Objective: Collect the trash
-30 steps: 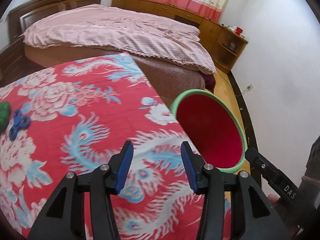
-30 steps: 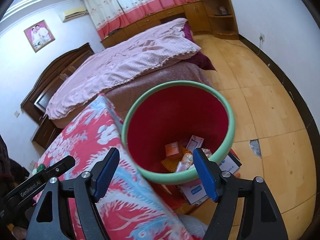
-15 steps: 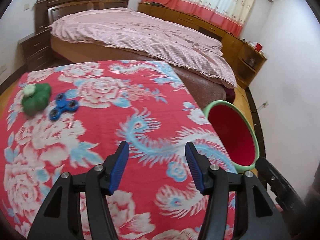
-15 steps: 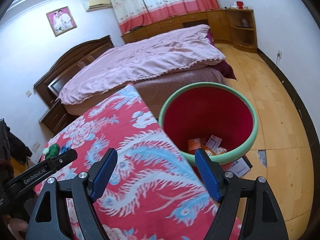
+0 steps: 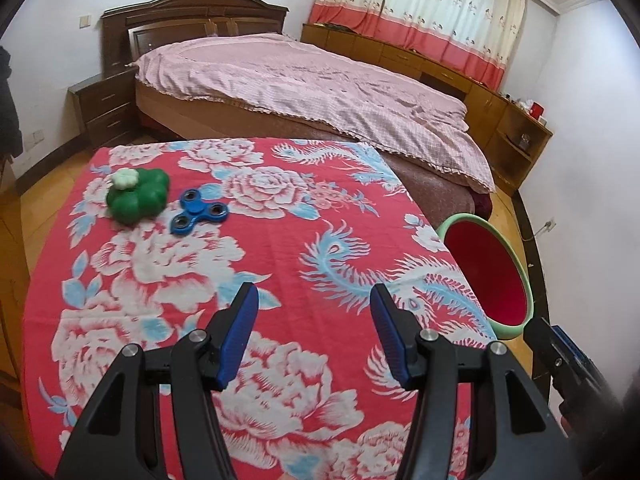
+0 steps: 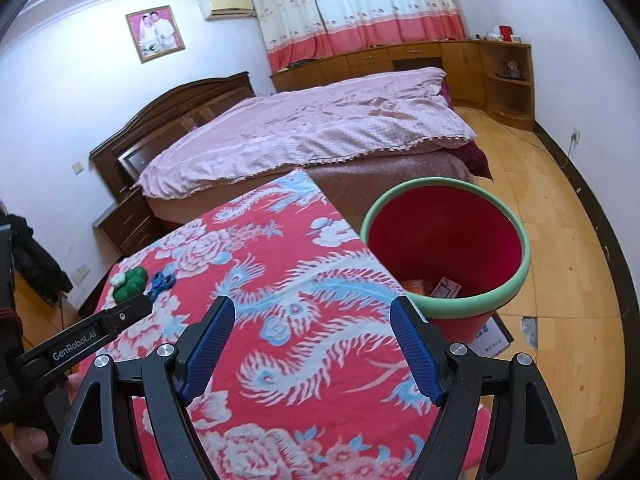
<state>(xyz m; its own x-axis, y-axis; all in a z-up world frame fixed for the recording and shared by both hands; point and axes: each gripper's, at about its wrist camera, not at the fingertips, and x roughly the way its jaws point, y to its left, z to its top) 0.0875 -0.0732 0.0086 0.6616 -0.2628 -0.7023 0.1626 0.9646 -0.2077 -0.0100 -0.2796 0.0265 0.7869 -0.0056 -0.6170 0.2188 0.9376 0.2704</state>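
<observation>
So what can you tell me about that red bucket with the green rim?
The bucket is round, red inside and out, with a thick pale green rim, and looks like plastic. It stands upright on the wooden floor, close beside the corner of the table with the red flowered cloth, in front of the bed. It is open, with no lid. At the bottom lie a few bits of trash: an orange packet and a small white box. A flat box pokes out from under it. Neither gripper touches it.

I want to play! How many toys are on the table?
2: a green toy near the far left corner, and a blue spinner just right of it. None looks hidden.
</observation>
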